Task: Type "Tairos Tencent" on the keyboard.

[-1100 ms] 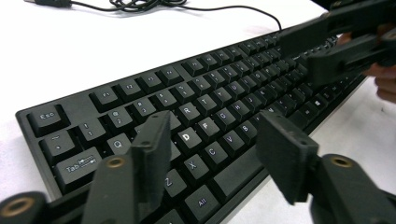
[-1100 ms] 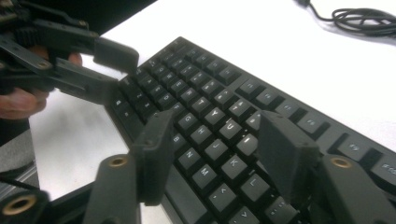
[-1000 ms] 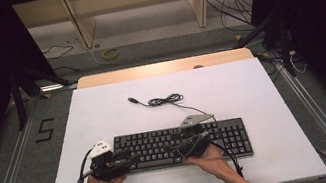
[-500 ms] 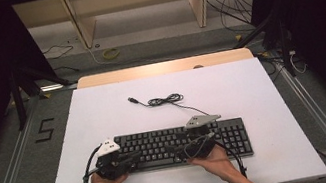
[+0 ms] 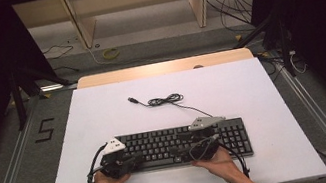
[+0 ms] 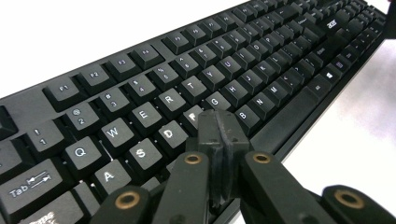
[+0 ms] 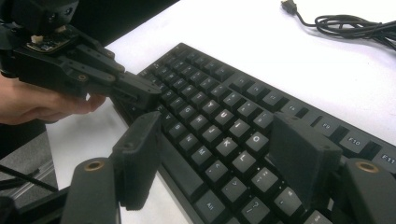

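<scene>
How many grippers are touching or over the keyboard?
2. The left gripper, jaws shut, tips over the F and G keys of the keyboard; the right gripper, jaws open, hovers above the keys nearer its middle.

Black left gripper (image 6: 218,135), brass-ringed screws, grey three-cornered plates, black trailing cables, bare forearms
</scene>
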